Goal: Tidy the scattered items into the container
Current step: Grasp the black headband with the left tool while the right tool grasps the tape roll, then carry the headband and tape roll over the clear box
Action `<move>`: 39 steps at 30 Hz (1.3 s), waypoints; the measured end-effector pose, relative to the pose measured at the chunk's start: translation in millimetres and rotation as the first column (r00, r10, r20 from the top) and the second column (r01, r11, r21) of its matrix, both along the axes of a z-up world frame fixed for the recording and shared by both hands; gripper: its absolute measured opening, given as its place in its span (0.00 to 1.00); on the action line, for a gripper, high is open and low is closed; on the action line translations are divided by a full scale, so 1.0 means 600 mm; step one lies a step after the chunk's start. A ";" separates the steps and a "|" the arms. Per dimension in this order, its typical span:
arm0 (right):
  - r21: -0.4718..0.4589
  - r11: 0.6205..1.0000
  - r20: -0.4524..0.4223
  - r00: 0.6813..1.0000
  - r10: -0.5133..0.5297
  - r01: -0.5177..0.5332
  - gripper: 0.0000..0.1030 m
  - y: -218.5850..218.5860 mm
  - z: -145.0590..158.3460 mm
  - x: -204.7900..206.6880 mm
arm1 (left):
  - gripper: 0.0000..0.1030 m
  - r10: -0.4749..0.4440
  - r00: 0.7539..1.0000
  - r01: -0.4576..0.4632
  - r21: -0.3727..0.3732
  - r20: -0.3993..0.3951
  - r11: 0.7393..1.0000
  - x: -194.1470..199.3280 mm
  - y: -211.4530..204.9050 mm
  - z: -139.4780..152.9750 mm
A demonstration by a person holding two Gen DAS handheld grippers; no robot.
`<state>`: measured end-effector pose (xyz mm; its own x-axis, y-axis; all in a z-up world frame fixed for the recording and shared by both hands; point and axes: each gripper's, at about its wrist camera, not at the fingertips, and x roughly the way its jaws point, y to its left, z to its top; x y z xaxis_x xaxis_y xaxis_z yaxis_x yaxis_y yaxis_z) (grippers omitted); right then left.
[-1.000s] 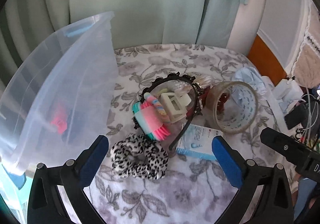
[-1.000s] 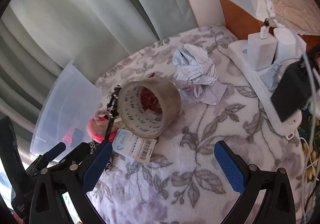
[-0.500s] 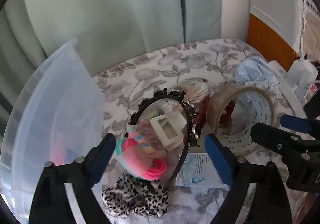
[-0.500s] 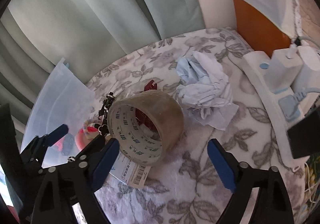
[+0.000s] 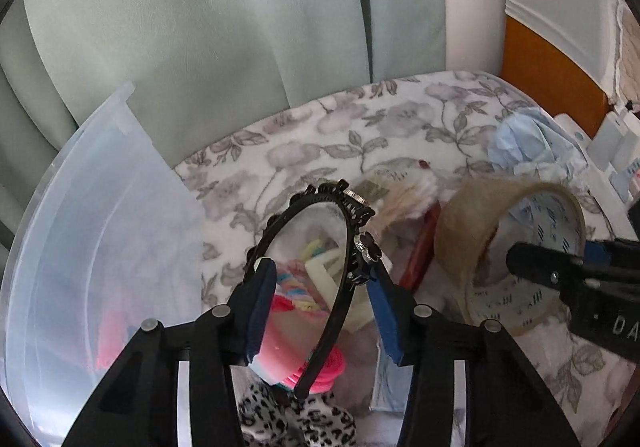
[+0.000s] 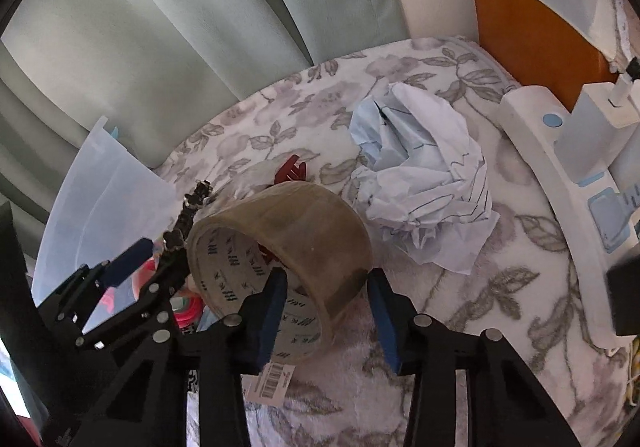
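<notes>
A: Any readable text?
B: Only "DA" on my right gripper (image 5: 592,259); the box's barcode is illegible.
A: Fingers?
B: Left gripper (image 5: 320,311) closing around the headband (image 5: 320,199); right's closing across the tape roll (image 6: 304,223) wall. Container (image 5: 104,247) at left.

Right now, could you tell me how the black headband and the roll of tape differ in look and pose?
The black headband is a thin, open, ornamented arc; the tape roll is a wide, closed brown ring. The headband arches over a pile of hair ties, while the tape roll stands tilted on its edge. Both lie on the floral cloth, each between closing jaws.
</notes>
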<state>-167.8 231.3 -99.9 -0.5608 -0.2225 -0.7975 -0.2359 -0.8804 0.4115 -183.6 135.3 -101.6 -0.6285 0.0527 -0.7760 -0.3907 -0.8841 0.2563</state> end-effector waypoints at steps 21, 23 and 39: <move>0.032 0.998 -0.051 0.997 -0.054 0.056 0.23 0.013 0.061 0.060 | 0.08 0.114 0.993 -0.115 0.273 0.018 0.955 -0.004 -0.079 0.095; 0.034 0.998 -0.057 0.997 -0.057 0.059 0.22 0.008 0.071 0.071 | 0.08 0.112 0.994 -0.112 0.293 0.019 0.949 0.005 -0.085 0.104; 0.022 0.996 -0.109 0.990 -0.088 0.091 0.22 -0.021 0.132 0.153 | 0.08 0.156 0.986 -0.164 0.465 0.057 0.870 0.092 -0.159 0.166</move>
